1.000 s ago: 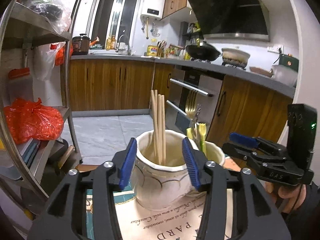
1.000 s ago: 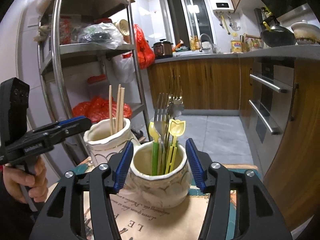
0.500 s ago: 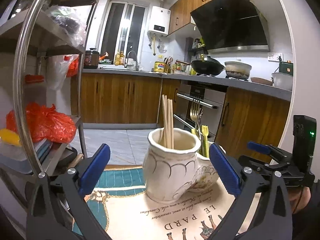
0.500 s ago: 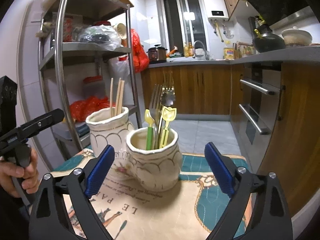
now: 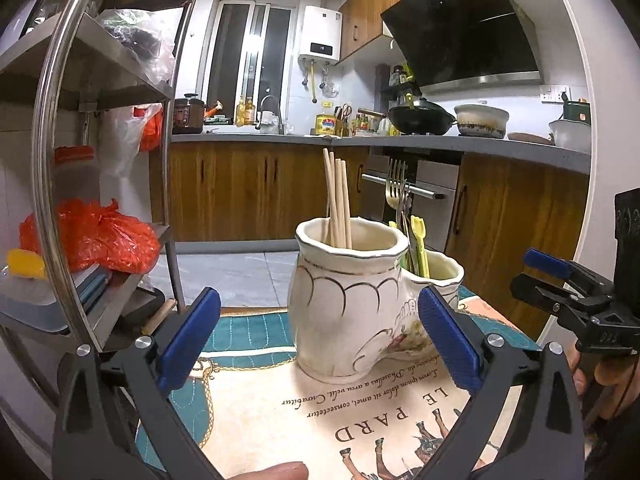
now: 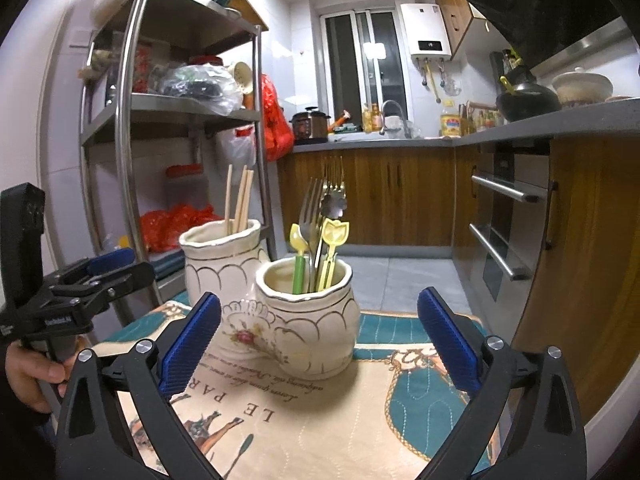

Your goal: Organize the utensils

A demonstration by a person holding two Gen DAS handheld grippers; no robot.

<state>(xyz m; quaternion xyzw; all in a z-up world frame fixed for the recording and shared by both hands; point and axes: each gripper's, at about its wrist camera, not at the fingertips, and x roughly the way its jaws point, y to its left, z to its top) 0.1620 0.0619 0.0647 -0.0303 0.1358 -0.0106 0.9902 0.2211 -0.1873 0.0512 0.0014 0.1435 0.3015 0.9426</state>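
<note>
Two cream ceramic cups stand side by side, touching, on a printed mat (image 6: 320,420). The taller cup (image 5: 348,308) holds wooden chopsticks (image 5: 338,200). The shorter cup (image 6: 308,320) holds metal forks (image 6: 320,208) and yellow-green plastic utensils (image 6: 334,240). My left gripper (image 5: 317,296) is open wide, and the tall cup stands just beyond its fingers, untouched. The jaws of my right gripper (image 6: 319,296) are opening. The short cup is a little ahead of them, and the pads press on nothing. Each view shows the other gripper beside the cups.
A steel shelf rack (image 5: 52,184) with red bags (image 5: 96,240) stands left of the mat. Wooden cabinets and an oven (image 6: 504,232) run behind and to the right, under a counter with a wok (image 5: 420,114). A person's fingertip (image 5: 280,470) shows at the bottom edge.
Both grippers were closed around their cups a second ago. Their jaws have since spread wide and both have drawn back. The cups have stayed on the mat.
</note>
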